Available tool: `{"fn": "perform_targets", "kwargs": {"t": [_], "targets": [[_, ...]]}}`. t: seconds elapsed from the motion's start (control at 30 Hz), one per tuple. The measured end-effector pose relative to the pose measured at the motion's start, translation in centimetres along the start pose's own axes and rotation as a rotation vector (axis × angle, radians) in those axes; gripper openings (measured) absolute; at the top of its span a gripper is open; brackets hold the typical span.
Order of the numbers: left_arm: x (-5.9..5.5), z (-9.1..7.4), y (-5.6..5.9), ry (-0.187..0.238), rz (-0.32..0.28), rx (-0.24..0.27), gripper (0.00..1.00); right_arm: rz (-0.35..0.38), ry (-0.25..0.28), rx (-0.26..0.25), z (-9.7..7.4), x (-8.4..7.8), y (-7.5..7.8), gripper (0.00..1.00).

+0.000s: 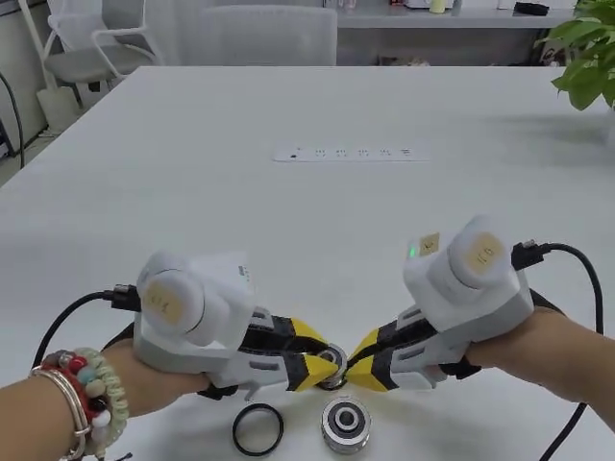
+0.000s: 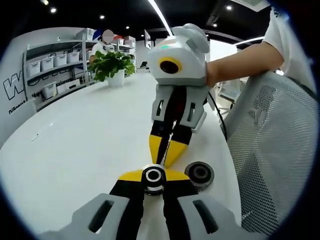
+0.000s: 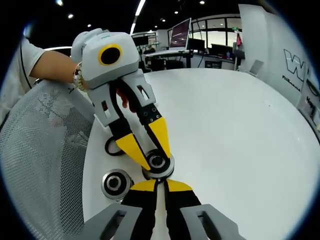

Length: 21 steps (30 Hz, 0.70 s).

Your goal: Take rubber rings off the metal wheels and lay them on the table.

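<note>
low in the head view, at centre frame, we see a small round metal wheel (image 1: 332, 362) with a bright steel hub and a dark band round its rim, caught between two pairs of yellow-tipped jaws. the left gripper (image 1: 309, 370), a smooth white plastic shell on black arms, comes in from the lower left with its jaws clamped on the wheel's sides. in the left gripper view the wheel sits bottom centre between the yellow tips. the right gripper (image 1: 363, 363) comes in from the lower right with its jaws drawn nearly together, only a thin slit between them. their points touch the wheel's edge — whether they pinch the rubber we cannot tell. at the bottom edge of the head view a second wheel (image 1: 345, 424) lies flat on the matte white table (image 1: 288, 221), shiny in the middle with a black band round it. just left of it, not touching, lies a loose rubber ring (image 1: 258, 428) — thin, black, circular. a flat white power strip (image 1: 351, 154) lies above centre.
</note>
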State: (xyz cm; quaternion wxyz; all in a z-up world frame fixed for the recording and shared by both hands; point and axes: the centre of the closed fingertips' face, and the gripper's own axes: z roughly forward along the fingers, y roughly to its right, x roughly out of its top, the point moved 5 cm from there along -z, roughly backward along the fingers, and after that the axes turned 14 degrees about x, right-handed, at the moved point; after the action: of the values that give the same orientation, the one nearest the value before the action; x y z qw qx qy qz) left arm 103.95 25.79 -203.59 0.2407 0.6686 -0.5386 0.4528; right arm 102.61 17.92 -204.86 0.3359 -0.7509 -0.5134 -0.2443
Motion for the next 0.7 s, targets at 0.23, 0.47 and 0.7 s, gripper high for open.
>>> {"fn": "perform_targets", "kwargs": {"t": [0.23, 0.47, 0.7], "targets": [[-0.1, -0.1, 0.0, 0.005, 0.002, 0.002, 0.09, -0.001, -0.023, -0.023, 0.0, 0.2, 0.3, 0.00], [-0.2, -0.3, 0.0, 0.003, 0.001, 0.007, 0.09, 0.207, 0.094, -0.028, -1.1, 0.6, 0.8, 0.00], [-0.1, -0.2, 0.0, 0.001, 0.004, 0.005, 0.09, 0.438, 0.202, 0.038, -1.2, 0.4, 0.7, 0.00]]}}
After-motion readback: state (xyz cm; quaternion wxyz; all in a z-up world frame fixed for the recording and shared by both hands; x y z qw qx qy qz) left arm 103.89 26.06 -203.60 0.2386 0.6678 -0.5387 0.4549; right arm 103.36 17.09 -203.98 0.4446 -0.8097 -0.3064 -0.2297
